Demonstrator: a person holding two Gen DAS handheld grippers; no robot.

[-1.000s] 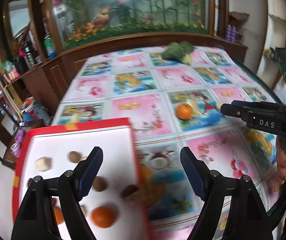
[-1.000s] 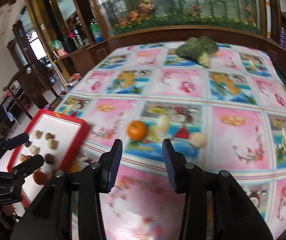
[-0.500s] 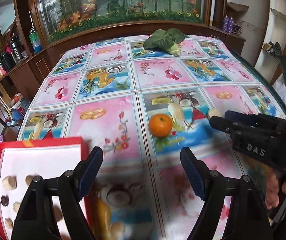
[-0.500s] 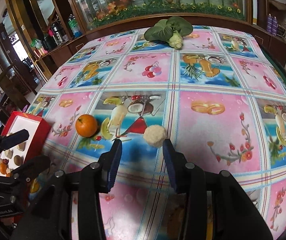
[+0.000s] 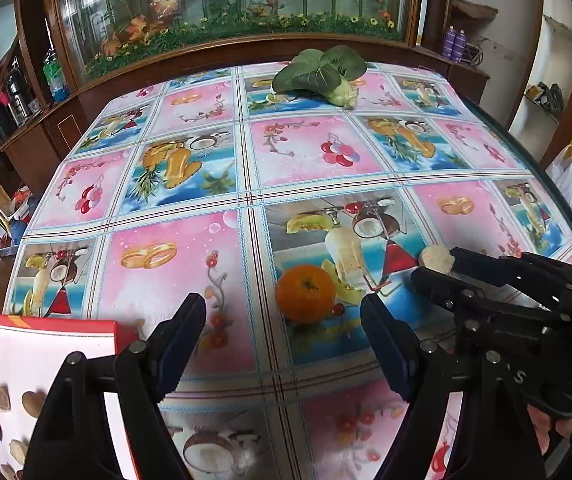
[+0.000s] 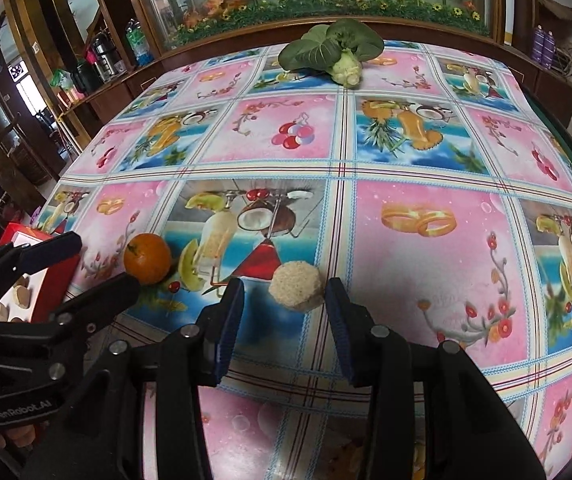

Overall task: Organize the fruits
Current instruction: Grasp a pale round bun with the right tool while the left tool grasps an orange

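An orange [image 5: 305, 293] lies on the patterned tablecloth, just ahead of my open, empty left gripper [image 5: 284, 322]; it also shows in the right wrist view [image 6: 147, 257]. A pale rough ball [image 6: 296, 286] lies between the tips of my open right gripper [image 6: 284, 302], which has not closed on it; in the left wrist view the ball [image 5: 436, 257] is partly hidden by the right gripper [image 5: 433, 268]. A red-rimmed white tray [image 5: 42, 330] with several small brown and beige pieces sits at the lower left, also in the right wrist view [image 6: 56, 272].
A leafy green vegetable [image 5: 321, 72] lies at the table's far edge, also in the right wrist view [image 6: 335, 54]. A wooden cabinet with a glass display stands behind the table. The table's right edge [image 5: 545, 176] curves down the right side.
Both grippers have moved forward over the table, away from the tray. The orange is now close before the left gripper and the pale ball sits between the right fingers. Both stayed open.
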